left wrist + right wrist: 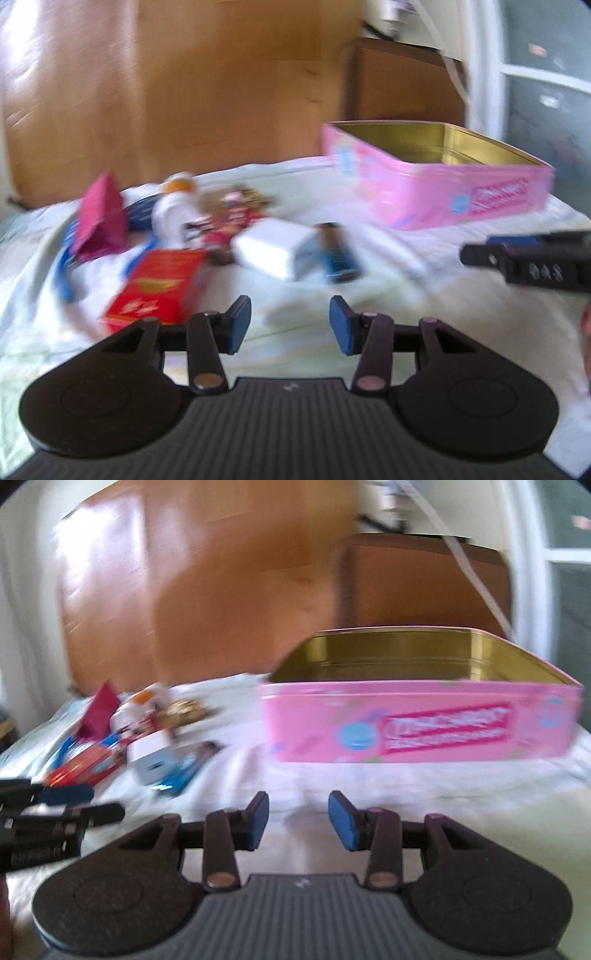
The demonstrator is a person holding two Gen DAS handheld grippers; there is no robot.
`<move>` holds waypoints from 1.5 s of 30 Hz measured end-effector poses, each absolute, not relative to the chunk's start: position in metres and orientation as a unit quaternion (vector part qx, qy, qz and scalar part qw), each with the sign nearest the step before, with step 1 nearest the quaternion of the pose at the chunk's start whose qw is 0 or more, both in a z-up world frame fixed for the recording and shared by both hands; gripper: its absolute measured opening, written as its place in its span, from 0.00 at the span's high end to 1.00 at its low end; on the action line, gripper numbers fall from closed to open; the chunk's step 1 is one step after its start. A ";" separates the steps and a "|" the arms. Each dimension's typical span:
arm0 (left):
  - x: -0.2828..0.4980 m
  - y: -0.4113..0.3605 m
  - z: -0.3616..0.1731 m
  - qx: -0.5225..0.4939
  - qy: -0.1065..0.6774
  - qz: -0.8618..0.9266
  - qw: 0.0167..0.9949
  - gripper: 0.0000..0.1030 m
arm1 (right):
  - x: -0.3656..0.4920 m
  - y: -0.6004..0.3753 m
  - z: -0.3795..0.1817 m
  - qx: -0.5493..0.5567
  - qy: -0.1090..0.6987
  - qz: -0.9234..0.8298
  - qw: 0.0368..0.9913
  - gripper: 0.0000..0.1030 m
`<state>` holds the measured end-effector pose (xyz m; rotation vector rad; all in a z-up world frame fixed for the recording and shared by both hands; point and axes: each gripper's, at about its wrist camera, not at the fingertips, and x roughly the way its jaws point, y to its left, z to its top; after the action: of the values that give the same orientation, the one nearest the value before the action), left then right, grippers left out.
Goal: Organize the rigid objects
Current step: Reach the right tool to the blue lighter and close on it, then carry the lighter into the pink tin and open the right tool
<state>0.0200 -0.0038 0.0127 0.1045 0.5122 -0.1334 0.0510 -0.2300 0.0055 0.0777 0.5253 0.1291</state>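
Observation:
An open pink tin (417,723) with a gold inside stands on a white sheet; it also shows at the right in the left wrist view (443,192). A loose pile lies to its left: a red box (159,291), a white box (277,251), a blue bar (338,254), a white bottle with an orange cap (173,210), a magenta packet (101,218). My left gripper (290,323) is open and empty, just short of the pile. My right gripper (299,819) is open and empty in front of the tin. Both views are blurred.
A wooden headboard (221,81) rises behind the bed. A brown bedside cabinet (417,583) stands behind the tin, with a white cord hanging over it. A window frame (554,554) is at the far right. The right gripper shows at the edge of the left wrist view (532,258).

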 end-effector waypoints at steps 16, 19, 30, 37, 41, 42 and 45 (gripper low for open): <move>0.023 0.033 0.015 -0.023 0.241 -0.045 0.969 0.52 | 0.118 -0.139 0.003 -0.032 0.313 0.138 0.939 0.62; 0.024 0.034 0.014 -0.026 0.244 -0.047 0.968 0.52 | 0.107 -0.146 0.002 -0.038 0.308 0.136 0.941 0.76; 0.024 -0.002 0.017 0.018 0.262 -0.171 0.950 0.51 | 0.015 -0.219 0.001 -0.032 0.300 0.180 0.936 0.76; 0.039 -0.068 0.019 0.007 0.300 -0.319 0.899 0.50 | -0.034 -0.265 0.000 -0.025 0.289 0.167 0.942 0.76; 0.049 -0.102 0.013 0.004 0.328 -0.357 0.875 0.46 | -0.043 -0.292 -0.001 0.000 0.283 0.139 0.949 0.76; 0.051 -0.108 0.012 0.007 0.333 -0.362 0.871 0.46 | -0.044 -0.296 -0.002 0.003 0.282 0.134 0.950 0.76; 0.048 -0.128 0.012 0.020 0.335 -0.376 0.864 0.46 | -0.047 -0.304 -0.003 0.010 0.275 0.134 0.952 0.76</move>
<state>0.0475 -0.1277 0.0118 0.0410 0.7018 -0.7871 -0.0467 -0.3044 -0.0034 0.0203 0.5584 0.2717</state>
